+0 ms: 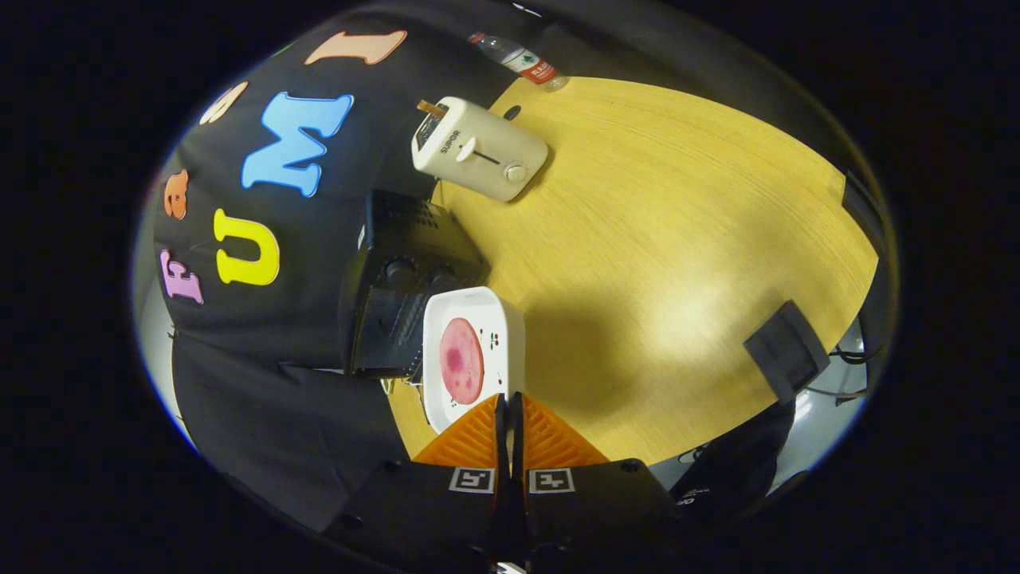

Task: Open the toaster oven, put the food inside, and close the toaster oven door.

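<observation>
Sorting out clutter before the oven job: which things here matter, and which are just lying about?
For the job: black toaster oven; white plate holding the pink food; gripper, fingers together at the plate's rim.
Lying about: cream pop-up toaster; water bottle; dark pad.

"SUPOR" on the cream toaster

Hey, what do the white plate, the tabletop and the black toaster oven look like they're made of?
The gripper grips the rim of the white plate, which looks like glossy ceramic or melamine with a smooth sheen. The tabletop looks like light wood or laminate with fine grain lines. The black toaster oven looks like matte painted metal with vent slots and plastic-looking knobs.
</observation>
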Demonstrator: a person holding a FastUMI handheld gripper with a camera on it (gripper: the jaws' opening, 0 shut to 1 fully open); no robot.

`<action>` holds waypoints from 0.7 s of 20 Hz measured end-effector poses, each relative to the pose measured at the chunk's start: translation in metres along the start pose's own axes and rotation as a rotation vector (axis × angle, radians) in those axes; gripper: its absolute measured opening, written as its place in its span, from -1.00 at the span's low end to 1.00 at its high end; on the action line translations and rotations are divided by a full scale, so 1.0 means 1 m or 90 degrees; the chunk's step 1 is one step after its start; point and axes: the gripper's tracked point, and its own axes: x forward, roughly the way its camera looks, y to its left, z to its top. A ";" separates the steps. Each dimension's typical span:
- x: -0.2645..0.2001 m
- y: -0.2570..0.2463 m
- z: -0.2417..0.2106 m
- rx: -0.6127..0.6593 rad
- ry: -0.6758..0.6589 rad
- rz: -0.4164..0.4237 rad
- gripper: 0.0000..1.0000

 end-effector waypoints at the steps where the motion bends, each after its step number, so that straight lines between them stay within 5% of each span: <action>1: 0.000 0.007 -0.010 -0.004 0.005 0.005 -0.96; 6: 0.005 0.029 -0.051 -0.037 0.031 0.012 -0.96; 14: 0.059 0.074 -0.055 -0.038 0.043 0.019 -0.96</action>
